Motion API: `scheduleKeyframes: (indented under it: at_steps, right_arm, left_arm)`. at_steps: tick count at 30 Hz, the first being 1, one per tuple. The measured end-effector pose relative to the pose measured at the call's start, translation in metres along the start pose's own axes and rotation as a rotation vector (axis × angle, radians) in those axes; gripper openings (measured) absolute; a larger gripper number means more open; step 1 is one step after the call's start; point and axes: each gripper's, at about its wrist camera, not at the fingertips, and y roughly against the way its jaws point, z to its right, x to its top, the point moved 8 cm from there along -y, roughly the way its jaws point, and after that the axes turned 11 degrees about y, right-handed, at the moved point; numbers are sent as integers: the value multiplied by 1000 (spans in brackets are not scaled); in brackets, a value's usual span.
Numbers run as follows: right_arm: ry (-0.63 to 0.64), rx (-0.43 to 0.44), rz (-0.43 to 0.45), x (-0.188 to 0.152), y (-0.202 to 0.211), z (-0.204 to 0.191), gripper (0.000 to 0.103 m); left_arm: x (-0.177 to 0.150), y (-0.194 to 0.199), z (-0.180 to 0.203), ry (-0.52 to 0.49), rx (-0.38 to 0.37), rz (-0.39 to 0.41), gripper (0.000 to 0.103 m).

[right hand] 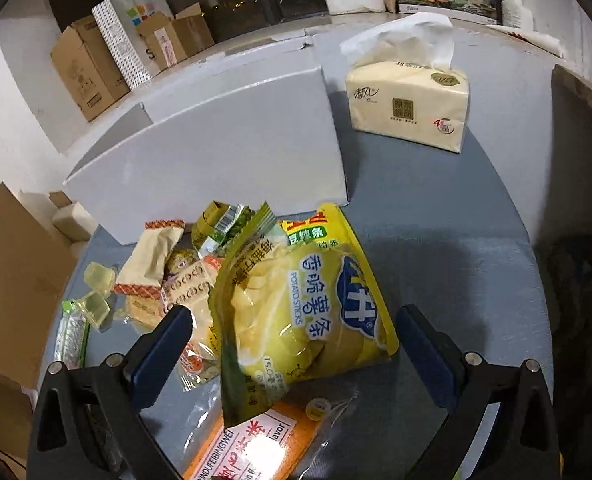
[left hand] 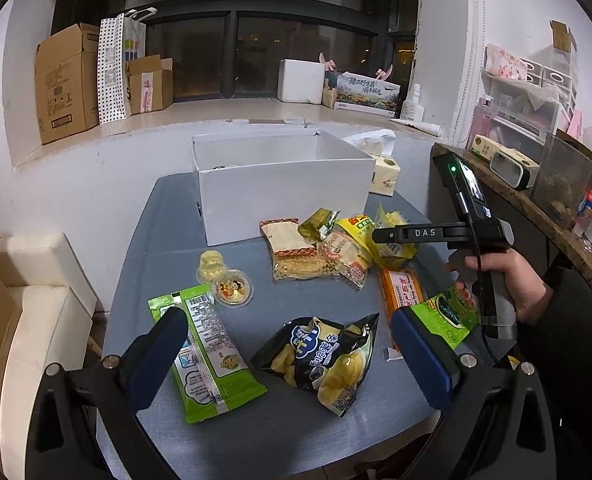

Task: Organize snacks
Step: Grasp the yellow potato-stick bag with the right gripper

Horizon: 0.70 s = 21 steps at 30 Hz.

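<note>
Snack packs lie scattered on a grey table (left hand: 255, 432) in front of an open white box (left hand: 279, 192). My left gripper (left hand: 287, 356) is open above a black chip bag (left hand: 320, 360); a green pack (left hand: 203, 352) lies under its left finger. My right gripper (right hand: 296, 352) is open around a yellow potato-sticks bag (right hand: 308, 312) without gripping it; it also shows in the left wrist view (left hand: 380, 236) over the same bag (left hand: 396, 248). An orange pack (right hand: 247, 444) lies below it. Two jelly cups (left hand: 223, 280) sit at the left.
A tissue pack (right hand: 408, 108) stands right of the box. Cardboard boxes (left hand: 67, 84) and a paper bag line the window ledge. A wooden shelf (left hand: 536, 200) with clutter runs along the right. A white seat (left hand: 35, 320) is at the left.
</note>
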Motion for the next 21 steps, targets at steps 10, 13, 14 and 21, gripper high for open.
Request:
scheduleKeyframes:
  at_steps: [10,13,14,21]
  right_arm:
    - [60,-23,16,1,13,-5,67]
    - [69,-27,54,5,29,-9,66]
    - [72,-26,70,6,36,-10,66]
    - [75,27,175,1,90,-30,66]
  left_arm:
    - [-2,-4,-8,21,6,-7,103]
    - [-3,-7,-16,45,13,-19,103]
    - [-3,-8,-18,52,16,-21,103]
    - [0,-28,-41,94,45,-44,103]
